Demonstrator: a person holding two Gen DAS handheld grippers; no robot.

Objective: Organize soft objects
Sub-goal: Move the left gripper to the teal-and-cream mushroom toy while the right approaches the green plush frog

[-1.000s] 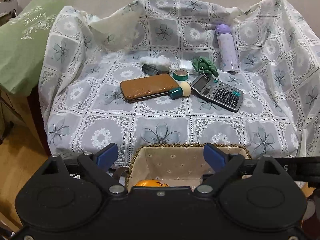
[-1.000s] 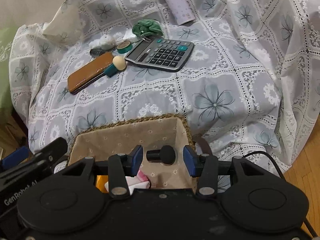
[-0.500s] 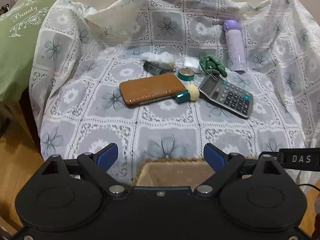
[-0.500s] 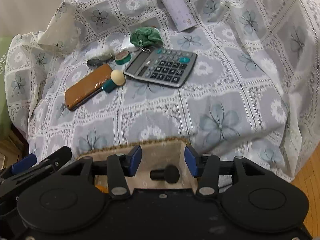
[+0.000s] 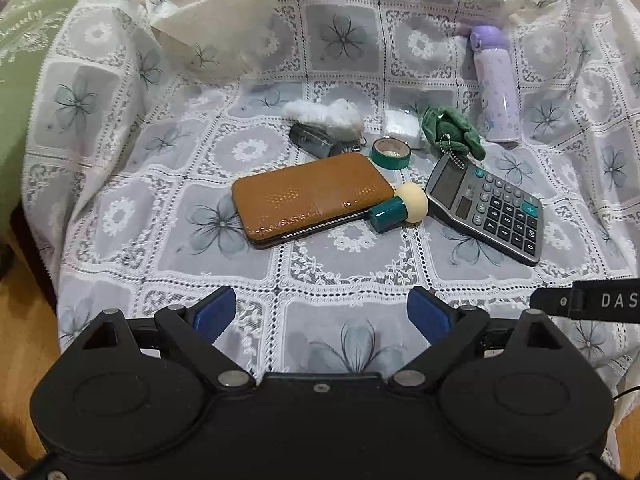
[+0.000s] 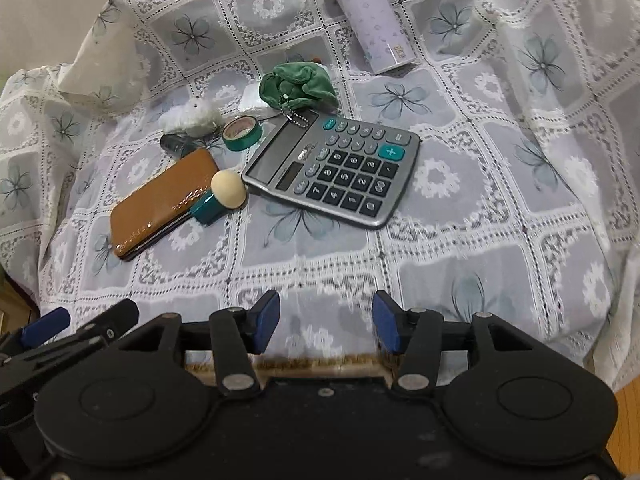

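1. Green plush toy (image 5: 450, 128) sits toward the back of the cloth-covered surface, a little right of centre, its bead chain draped onto the top edge of the calculator (image 5: 486, 208); from the right wrist view it is the crumpled green lump (image 6: 298, 86) just behind the calculator (image 6: 336, 170).
2. Flowered lace cloth (image 5: 340, 264) covers the whole surface and rises in folds at the back and on both sides.
3. Brown case (image 5: 312, 200) lies flat near the middle, angled, with the calculator to its right.
4. Lilac bottle (image 5: 496, 86) lies on the cloth at the back right, cap pointing away.
5. White fluffy toy (image 5: 326, 116) rests at the back centre, behind the brown case, partly over a small dark object (image 5: 310, 140) I can't identify.
6. Left gripper (image 5: 322, 314) hangs over the front edge of the cloth, jaws spread wide, nothing between the blue pads, only cloth below.
7. Right gripper (image 6: 326, 326) is also at the front edge, jaws parted only part way and just now widening, nothing between the pads; a strip of woven basket rim (image 6: 320, 364) shows right below it.
8. Teal-handled sponge (image 5: 398, 208) with its cream round head touches the brown case's right end and sits just beside the calculator.
9. Roll of green tape (image 5: 390, 153) stands between the white toy and the green one, just behind the case.
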